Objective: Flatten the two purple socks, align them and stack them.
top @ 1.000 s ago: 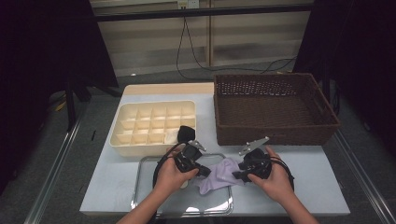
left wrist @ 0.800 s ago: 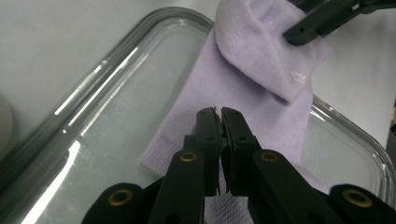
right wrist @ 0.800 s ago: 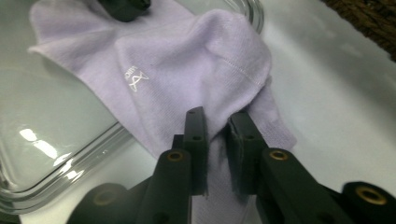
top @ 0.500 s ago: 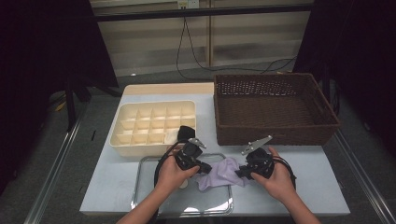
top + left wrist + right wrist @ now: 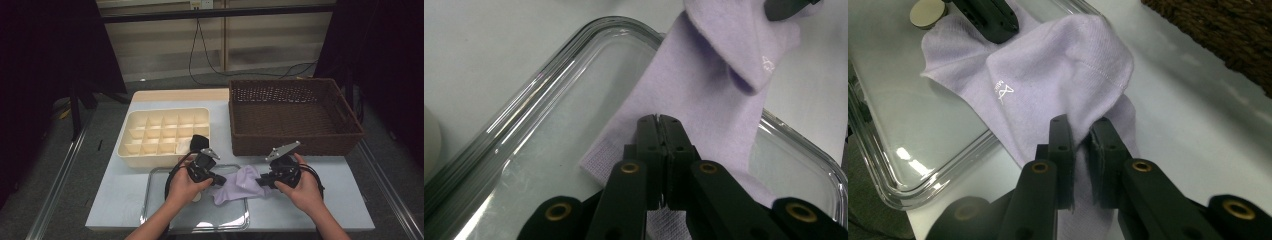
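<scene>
1. The purple sock (image 5: 239, 183) lies near the front edge of the bench (image 5: 350, 200), partly on the right end of the clear glass tray (image 5: 155, 210) and partly on the bench just beside it.
2. It is folded over, and a small white mark shows on it in the right gripper view (image 5: 1004, 91).
3. The left gripper (image 5: 216, 179) has its jaws squeezed tight on the left end of the sock (image 5: 704, 90), over the tray (image 5: 524, 150).
4. The right gripper (image 5: 261, 182) pinches the right end of the sock; its jaws have just been closing with the cloth between them.
5. A hand holds each gripper, coming in from the front edge of the bench.
6. A small round white thing (image 5: 928, 12) sits in the tray near the left gripper.
7. Behind the tray, toward the back left of the bench, is a cream box (image 5: 165, 135) with many little compartments. A black thing (image 5: 198, 141) and a white thing sit in its near right corner.
8. A big brown woven basket (image 5: 295, 115) stands on the back right part of the bench.
</scene>
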`<move>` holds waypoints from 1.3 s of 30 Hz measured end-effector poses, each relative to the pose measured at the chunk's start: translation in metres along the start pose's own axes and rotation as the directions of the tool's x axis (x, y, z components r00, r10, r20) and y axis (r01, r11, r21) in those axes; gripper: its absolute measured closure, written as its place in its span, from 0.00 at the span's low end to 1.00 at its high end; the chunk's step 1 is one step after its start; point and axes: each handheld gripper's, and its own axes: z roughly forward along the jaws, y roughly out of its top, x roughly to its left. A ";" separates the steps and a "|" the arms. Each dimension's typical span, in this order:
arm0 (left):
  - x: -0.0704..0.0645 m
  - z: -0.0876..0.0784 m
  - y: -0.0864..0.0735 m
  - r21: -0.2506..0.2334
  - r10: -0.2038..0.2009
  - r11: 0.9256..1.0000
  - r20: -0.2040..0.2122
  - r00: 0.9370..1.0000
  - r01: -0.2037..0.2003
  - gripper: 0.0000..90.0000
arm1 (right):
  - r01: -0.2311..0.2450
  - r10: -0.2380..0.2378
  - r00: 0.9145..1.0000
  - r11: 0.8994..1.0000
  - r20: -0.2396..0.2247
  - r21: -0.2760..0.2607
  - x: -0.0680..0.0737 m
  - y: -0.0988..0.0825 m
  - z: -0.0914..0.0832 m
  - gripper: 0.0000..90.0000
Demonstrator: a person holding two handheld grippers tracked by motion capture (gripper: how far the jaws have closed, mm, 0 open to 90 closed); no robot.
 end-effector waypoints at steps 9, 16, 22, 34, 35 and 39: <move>-0.001 0.001 0.000 0.004 -0.003 1.000 0.006 1.000 0.003 1.00 | -0.015 0.015 1.000 0.999 0.001 0.031 -0.003 -0.007 -0.003 0.91; -0.001 0.000 0.000 0.015 0.005 1.000 0.005 1.000 -0.005 1.00 | -0.020 0.020 1.000 0.999 -0.001 0.027 -0.005 -0.013 -0.005 0.91; 0.002 -0.002 0.000 0.042 0.035 0.999 0.011 0.999 -0.035 1.00 | -0.028 0.026 0.998 0.999 0.057 0.043 -0.010 -0.019 -0.014 0.94; 0.003 -0.002 0.000 0.033 0.000 0.999 0.028 1.000 -0.001 0.98 | -0.001 0.001 0.999 1.000 0.046 -0.001 -0.009 -0.011 -0.029 0.95; 0.002 -0.001 0.000 0.016 -0.024 1.000 0.028 0.999 0.024 0.98 | 0.006 -0.006 0.999 1.000 0.046 -0.009 -0.007 -0.008 -0.030 0.95; 0.003 -0.001 0.001 0.029 -0.020 0.999 0.037 0.999 0.019 0.97 | 0.037 -0.036 0.999 0.999 0.024 -0.014 0.003 0.003 -0.028 0.95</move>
